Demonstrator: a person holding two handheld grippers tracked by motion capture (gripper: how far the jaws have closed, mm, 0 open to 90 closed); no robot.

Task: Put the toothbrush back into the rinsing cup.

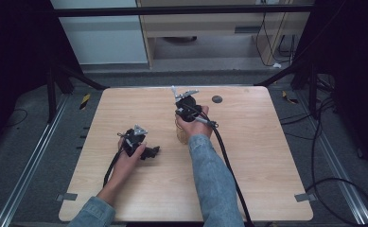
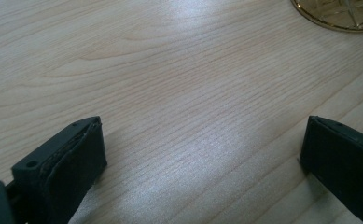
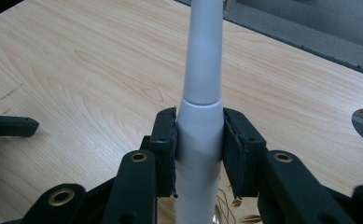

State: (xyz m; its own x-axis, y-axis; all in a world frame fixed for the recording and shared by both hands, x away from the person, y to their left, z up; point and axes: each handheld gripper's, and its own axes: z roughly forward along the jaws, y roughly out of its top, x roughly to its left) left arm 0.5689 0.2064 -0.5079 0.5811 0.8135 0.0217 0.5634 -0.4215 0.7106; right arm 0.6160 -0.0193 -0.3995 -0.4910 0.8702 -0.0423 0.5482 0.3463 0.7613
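Note:
A slim white and grey tapered handle stands upright, and my right gripper is shut on its lower part, one pad on each side. Its thin top rises above that hand. The handle's lower end goes down into a clear glass with a golden pattern, whose rim lies just under the jaws. My left gripper rests low over the table to the left of the glass. It is open with only bare wood between its jaws. An edge of the glass sits farther off.
The light wooden table has a small dark round hole near its far edge, right of the glass. A black cable trails from the right gripper toward the near edge. One jaw of the left gripper lies at the left.

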